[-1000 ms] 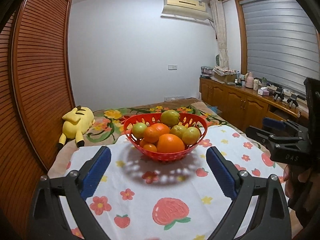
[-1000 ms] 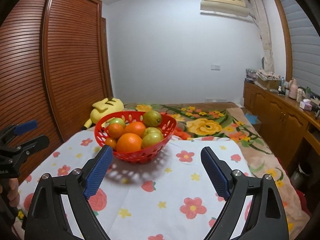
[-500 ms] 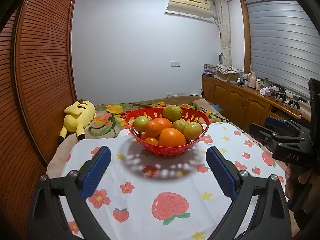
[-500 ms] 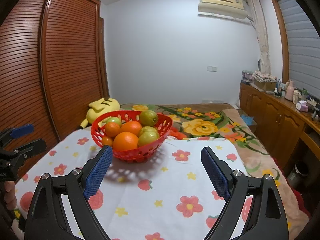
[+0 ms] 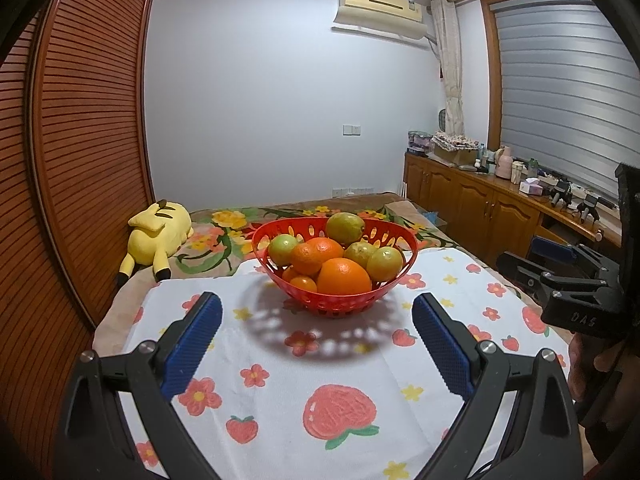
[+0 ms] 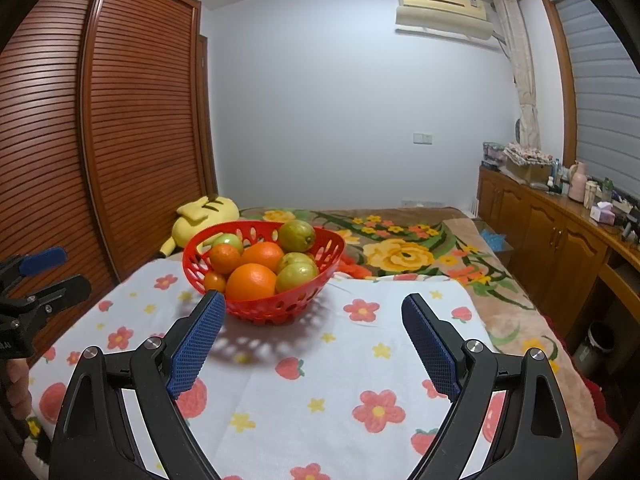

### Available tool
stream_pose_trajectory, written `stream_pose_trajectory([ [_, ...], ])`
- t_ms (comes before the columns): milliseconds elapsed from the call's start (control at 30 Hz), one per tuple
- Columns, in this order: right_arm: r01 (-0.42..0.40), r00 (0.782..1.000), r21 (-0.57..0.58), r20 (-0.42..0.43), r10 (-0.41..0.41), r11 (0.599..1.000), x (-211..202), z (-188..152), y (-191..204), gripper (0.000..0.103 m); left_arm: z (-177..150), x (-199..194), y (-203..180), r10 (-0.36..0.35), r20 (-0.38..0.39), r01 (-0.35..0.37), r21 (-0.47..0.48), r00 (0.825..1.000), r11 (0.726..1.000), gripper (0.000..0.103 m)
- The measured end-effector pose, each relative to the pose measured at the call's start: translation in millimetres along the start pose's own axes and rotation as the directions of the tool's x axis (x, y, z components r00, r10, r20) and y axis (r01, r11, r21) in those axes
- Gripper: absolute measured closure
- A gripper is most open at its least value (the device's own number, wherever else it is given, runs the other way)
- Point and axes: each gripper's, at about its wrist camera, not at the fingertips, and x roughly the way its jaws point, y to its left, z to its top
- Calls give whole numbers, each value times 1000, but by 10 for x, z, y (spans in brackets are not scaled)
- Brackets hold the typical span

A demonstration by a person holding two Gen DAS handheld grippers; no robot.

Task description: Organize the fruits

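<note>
A red perforated basket (image 5: 408,268) stands on a white flowered cloth (image 5: 340,380), heaped with oranges (image 5: 344,277) and green-yellow fruits (image 5: 345,227). My left gripper (image 5: 318,322) is open and empty, just short of the basket, which sits between and beyond its blue pads. In the right wrist view the basket (image 6: 332,256) lies ahead to the left. My right gripper (image 6: 314,320) is open and empty; its left pad (image 6: 196,344) overlaps the basket's near rim in the image. The right gripper also shows at the right of the left wrist view (image 5: 568,280).
A yellow plush toy (image 5: 158,236) lies on the flowered bedspread (image 6: 400,252) behind the cloth. A slatted wooden wardrobe (image 5: 80,160) stands on the left. A wooden cabinet (image 5: 480,208) with clutter runs along the right wall. The other gripper shows at the left edge (image 6: 28,280).
Both cameras have risen or tilted slightly, so the basket sits a little lower in view. Both grippers stay open; the fruits have not moved.
</note>
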Motion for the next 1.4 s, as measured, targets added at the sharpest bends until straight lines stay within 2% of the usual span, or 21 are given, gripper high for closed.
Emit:
stream_pose_trajectory([
  [1400,11,1000,-4,8,-11,1000,-76,-15,30,11,1,19,52,21,0,-21,-17,1000,1000,6],
])
